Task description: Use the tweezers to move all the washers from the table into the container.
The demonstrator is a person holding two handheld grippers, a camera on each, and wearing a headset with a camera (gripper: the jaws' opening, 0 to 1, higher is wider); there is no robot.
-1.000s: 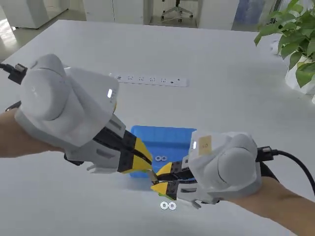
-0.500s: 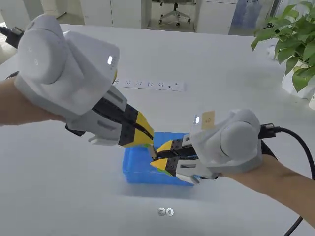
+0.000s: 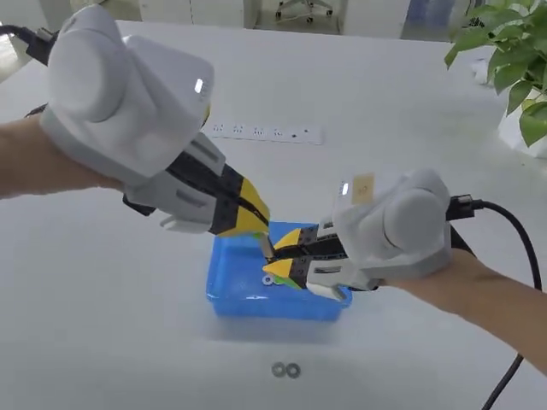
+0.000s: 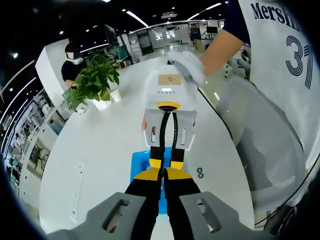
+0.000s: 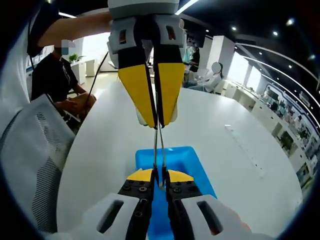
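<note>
A blue container [image 3: 224, 295] sits on the white table, and both grippers meet above it. My left gripper [image 3: 261, 231] comes in from the upper left, shut on the thin metal tweezers [image 3: 267, 249]. My right gripper [image 3: 273, 266] faces it from the right, its yellow tips shut on the tweezers' prongs over the container's inside. In the right gripper view the tweezers [image 5: 159, 145] run from the left gripper [image 5: 157, 117] down into the right gripper [image 5: 160, 176], over the container [image 5: 185, 160]. Two washers [image 3: 286, 370] lie side by side on the table in front of the container. I cannot tell whether the tweezers grip a washer.
A white power strip [image 3: 265, 132] lies further back on the table. A green plant [image 3: 513, 60] stands at the far right edge. The right gripper's black cable [image 3: 513, 239] trails off to the right. A mesh office chair [image 4: 270, 150] stands beside the table.
Both grippers with the tweezers have moved from the container's front edge, near the two washers, to above its inside. The head camera has shifted too.
</note>
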